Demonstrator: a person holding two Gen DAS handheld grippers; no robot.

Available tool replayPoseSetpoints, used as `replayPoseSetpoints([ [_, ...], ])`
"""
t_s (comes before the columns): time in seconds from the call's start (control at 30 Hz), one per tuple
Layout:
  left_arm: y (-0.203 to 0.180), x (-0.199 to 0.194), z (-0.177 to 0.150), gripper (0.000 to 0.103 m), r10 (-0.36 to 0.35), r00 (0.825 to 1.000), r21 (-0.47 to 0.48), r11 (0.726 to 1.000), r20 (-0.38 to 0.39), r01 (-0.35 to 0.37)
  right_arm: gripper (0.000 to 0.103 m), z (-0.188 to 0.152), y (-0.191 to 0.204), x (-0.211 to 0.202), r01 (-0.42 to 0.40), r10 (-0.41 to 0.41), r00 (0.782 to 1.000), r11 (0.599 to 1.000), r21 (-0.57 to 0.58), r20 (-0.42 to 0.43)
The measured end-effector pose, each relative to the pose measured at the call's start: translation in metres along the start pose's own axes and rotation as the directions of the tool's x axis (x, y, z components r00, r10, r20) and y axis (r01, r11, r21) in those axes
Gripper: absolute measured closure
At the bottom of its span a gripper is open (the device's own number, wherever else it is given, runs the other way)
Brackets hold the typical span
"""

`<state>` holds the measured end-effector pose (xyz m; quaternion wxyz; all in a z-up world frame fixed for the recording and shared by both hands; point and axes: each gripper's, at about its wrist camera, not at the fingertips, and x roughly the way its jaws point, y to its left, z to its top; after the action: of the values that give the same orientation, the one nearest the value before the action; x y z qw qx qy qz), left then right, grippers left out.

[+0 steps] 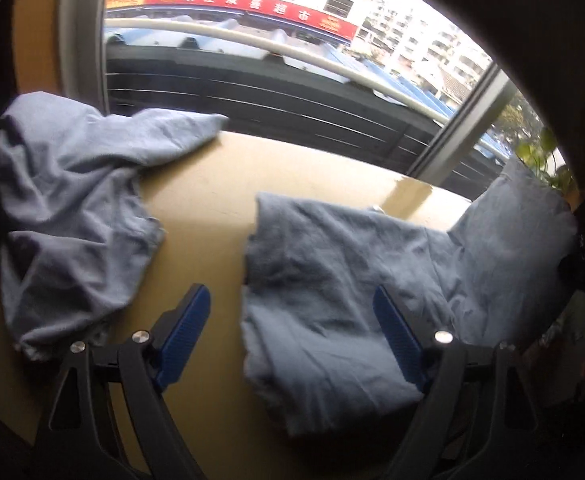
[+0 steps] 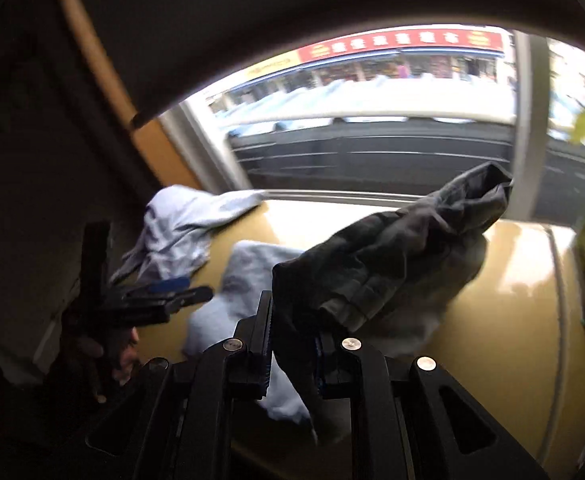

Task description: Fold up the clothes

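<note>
The blue-grey garment (image 1: 332, 280) in front of me is soft, wrinkled knit, lying on the smooth tan table (image 1: 204, 192) near its window edge. One side of it is lifted in my right gripper (image 2: 292, 340), where it looks dark against the light and hangs in a bunched, rumpled fold with a stitched hem showing. Those black jaws are pinched close together on that cloth. A second blue-grey garment (image 1: 72, 200) lies crumpled in a loose heap at the table's left end, one flap reaching toward the window (image 1: 292, 60). My left gripper (image 1: 292, 316) hovers low above the table with its ribbed blue pads (image 1: 184, 332) spread wide, gripping nothing; the near edge of the first garment lies between them. Green plant leaves (image 1: 540, 156) sit at the far right.
</note>
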<state>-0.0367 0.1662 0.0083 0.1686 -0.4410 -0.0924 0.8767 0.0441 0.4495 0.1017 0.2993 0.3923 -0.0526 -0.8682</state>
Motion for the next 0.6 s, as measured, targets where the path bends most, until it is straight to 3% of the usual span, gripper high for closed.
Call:
replayPoseSetpoints([
  [0.13,0.036,-0.032,-0.002,0.017,0.088,0.994,-0.081,0.993,0.058,-0.083,0.086,0.003,0.069,0.074,-0.149,0.131,0.98,0.982,-0.12,-0.149],
  [0.2,0.051,-0.037,-0.007,0.017,0.144,0.988,-0.123,0.983,0.063,-0.135,0.086,-0.011,0.098,0.122,-0.197,0.153,0.957,0.966,-0.167,-0.249],
  [0.27,0.06,-0.036,-0.012,0.018,0.15,0.988,-0.143,0.979,0.038,-0.144,0.085,-0.028,0.113,0.162,-0.214,0.149,0.928,0.964,-0.159,-0.342],
  [0.33,0.063,-0.039,-0.016,0.017,0.157,0.987,-0.142,0.978,0.034,-0.151,0.084,-0.032,0.111,0.17,-0.231,0.183,0.925,0.967,-0.109,-0.332],
  [0.4,0.059,-0.04,-0.019,0.018,0.149,0.988,-0.11,0.983,0.031,-0.144,0.072,-0.026,0.099,0.158,-0.253,0.229,0.92,0.967,-0.037,-0.319],
  [0.47,0.049,-0.041,-0.018,0.018,0.14,0.989,-0.077,0.988,0.045,-0.136,0.067,-0.013,0.086,0.127,-0.265,0.25,0.937,0.964,-0.028,-0.245],
  [0.53,0.033,-0.04,-0.014,0.018,0.107,0.993,-0.011,0.994,0.057,-0.106,0.047,0.002,0.07,0.092,-0.221,0.213,0.969,0.974,-0.052,-0.127],
  [0.57,0.025,-0.04,-0.012,0.017,0.107,0.992,0.014,0.994,0.072,-0.108,0.026,0.007,0.06,0.076,-0.203,0.199,0.977,0.978,-0.055,-0.076],
  [0.6,0.016,-0.041,-0.009,0.017,0.107,0.99,0.04,0.993,0.088,-0.111,0.015,0.011,0.048,0.065,-0.204,0.202,0.978,0.978,-0.046,-0.04],
])
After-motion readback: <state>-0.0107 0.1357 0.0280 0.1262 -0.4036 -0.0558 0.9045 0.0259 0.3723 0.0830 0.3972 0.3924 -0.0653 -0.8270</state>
